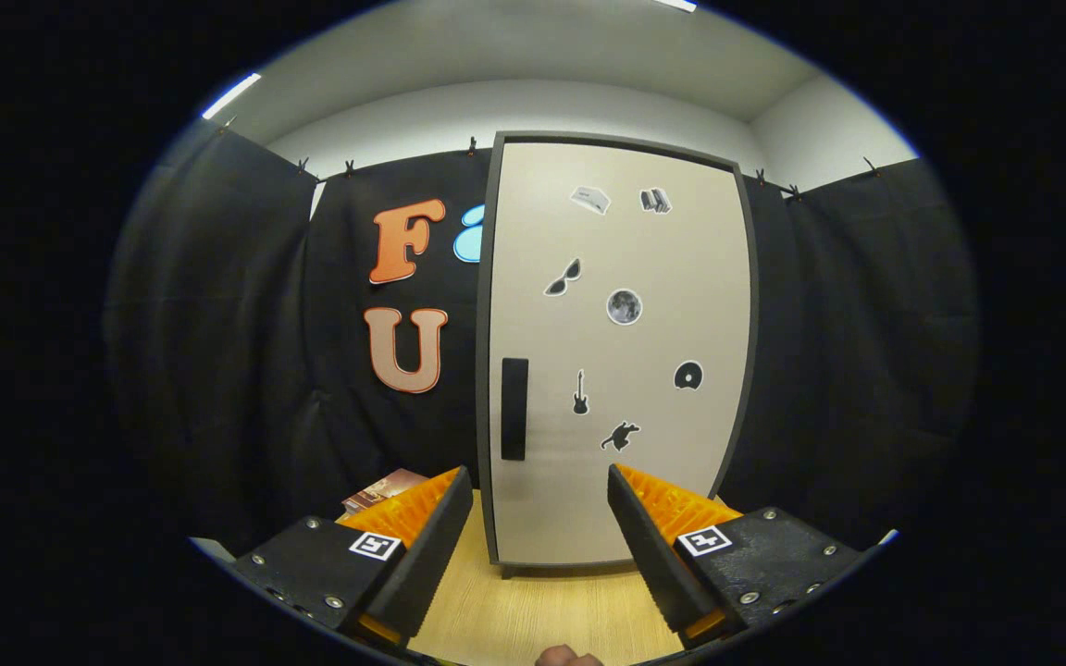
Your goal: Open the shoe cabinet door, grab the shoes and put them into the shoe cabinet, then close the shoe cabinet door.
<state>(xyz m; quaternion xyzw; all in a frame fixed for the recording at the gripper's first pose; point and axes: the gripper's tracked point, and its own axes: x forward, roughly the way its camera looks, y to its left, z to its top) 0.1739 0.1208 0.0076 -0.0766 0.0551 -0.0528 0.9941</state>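
To the left, a flat brown-printed booklet lies on the light wooden table, partly hidden behind the left finger. The tool hangs wide open with nothing between its fingers. Beyond them stands the tall beige shoe cabinet door in its dark grey frame, closed, with a black vertical handle near its left edge and small stickers scattered across its face.
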